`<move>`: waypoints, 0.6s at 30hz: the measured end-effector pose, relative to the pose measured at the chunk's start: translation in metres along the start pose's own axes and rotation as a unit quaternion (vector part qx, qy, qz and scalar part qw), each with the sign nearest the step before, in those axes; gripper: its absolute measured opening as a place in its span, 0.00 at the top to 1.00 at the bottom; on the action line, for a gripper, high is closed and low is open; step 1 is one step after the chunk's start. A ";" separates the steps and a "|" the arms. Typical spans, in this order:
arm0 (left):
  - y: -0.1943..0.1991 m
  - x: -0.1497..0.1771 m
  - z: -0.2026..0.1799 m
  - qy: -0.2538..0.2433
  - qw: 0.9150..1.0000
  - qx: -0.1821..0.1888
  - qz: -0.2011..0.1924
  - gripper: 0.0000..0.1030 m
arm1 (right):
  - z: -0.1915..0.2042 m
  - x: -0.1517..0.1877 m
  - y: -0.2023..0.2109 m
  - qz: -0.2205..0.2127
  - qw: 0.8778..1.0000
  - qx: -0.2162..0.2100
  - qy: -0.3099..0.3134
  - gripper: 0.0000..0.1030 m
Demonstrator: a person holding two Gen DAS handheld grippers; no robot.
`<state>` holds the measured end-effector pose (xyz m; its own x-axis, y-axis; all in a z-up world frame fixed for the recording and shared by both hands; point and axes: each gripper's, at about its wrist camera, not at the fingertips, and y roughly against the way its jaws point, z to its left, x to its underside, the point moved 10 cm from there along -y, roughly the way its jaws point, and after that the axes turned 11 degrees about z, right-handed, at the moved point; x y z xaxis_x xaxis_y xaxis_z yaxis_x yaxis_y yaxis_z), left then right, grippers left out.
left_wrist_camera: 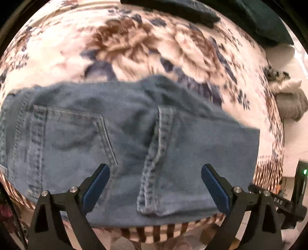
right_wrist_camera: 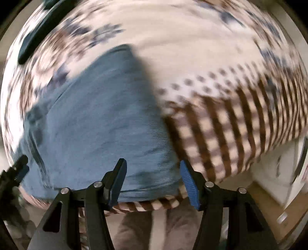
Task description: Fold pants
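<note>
The right wrist view is smeared by motion blur, so the far dark garment (right_wrist_camera: 36, 36) is only a shape. The folded blue jeans (left_wrist_camera: 123, 138) lie at the near edge of a floral blanket (left_wrist_camera: 146, 38), back pocket (left_wrist_camera: 71, 130) and seam up. The left gripper (left_wrist_camera: 155, 184) is spread wide above them, empty. The right gripper (right_wrist_camera: 153, 180) stands parted, nothing visibly pinched.

My right view smears badly: the floral blanket (right_wrist_camera: 192, 38) streaks, the jeans (right_wrist_camera: 100, 123) lose their stitching. The jeans run off my left view's left edge; dark clothes (left_wrist_camera: 250, 17) far right are cropped.
</note>
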<state>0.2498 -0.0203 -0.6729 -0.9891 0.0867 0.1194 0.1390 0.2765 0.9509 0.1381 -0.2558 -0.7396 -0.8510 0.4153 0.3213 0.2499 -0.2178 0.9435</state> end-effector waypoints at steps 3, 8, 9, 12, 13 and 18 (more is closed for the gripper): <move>-0.040 0.019 0.010 -0.009 0.997 -0.066 0.047 0.06 | 0.019 0.006 -0.021 0.032 0.999 0.029 0.025 0.39; -0.028 0.025 0.019 0.014 1.000 -0.025 0.008 0.06 | 0.026 0.005 -0.032 0.035 0.999 0.028 0.019 0.35; -0.011 0.023 0.020 0.022 0.999 -0.011 -0.022 0.06 | 0.028 0.004 -0.029 0.029 0.999 0.017 0.017 0.35; 0.039 0.020 0.040 0.077 0.990 0.043 -0.106 0.05 | 0.039 0.001 -0.014 0.012 1.000 0.014 0.021 0.35; 0.053 0.022 0.056 0.115 0.984 0.059 -0.125 0.04 | 0.043 -0.002 -0.006 0.005 0.999 0.022 0.025 0.31; 0.077 0.044 0.159 0.326 0.917 0.138 -0.186 0.03 | 0.089 -0.008 0.018 -0.032 0.995 0.068 0.068 0.24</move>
<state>0.2246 0.1572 -0.6401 -0.7772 -0.6284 0.0331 -0.2946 0.4098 0.8633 0.1907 -0.1844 -0.7181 -0.9197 0.2994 0.2542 0.2447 -0.0692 0.9671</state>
